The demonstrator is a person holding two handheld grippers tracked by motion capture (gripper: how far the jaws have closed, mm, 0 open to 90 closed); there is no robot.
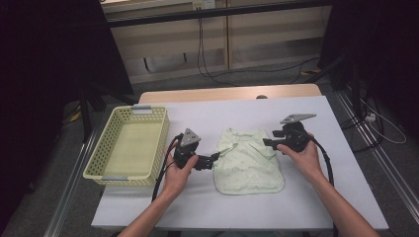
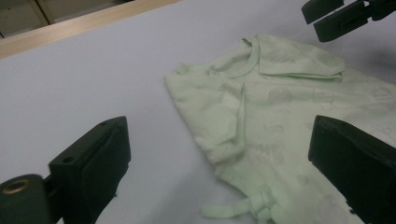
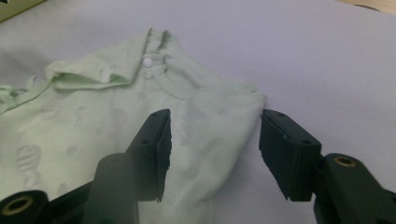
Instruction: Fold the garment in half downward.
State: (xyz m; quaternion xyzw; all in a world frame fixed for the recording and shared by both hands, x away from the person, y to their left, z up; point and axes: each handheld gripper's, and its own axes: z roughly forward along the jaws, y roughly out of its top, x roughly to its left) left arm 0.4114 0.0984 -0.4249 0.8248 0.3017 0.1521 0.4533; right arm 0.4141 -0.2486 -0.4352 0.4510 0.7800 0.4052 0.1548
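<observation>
White bench [image 1: 316, 197], frame centre: pale green soft garment [image 1: 249, 165], faint print, lying flat. Left hand-held gripper [image 1: 213, 159] wide open; right hand-held gripper [image 1: 267, 143] half-open, nothing gripped.

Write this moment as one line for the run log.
garment: flat, sleeves folded | left hand-held gripper: open | right hand-held gripper: open | basket: left of garment

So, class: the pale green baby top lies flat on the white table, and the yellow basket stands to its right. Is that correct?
Not quite. In the high view the yellow basket stands to the left of the baby top, not its right. The top does lie flat on the white table.
</observation>
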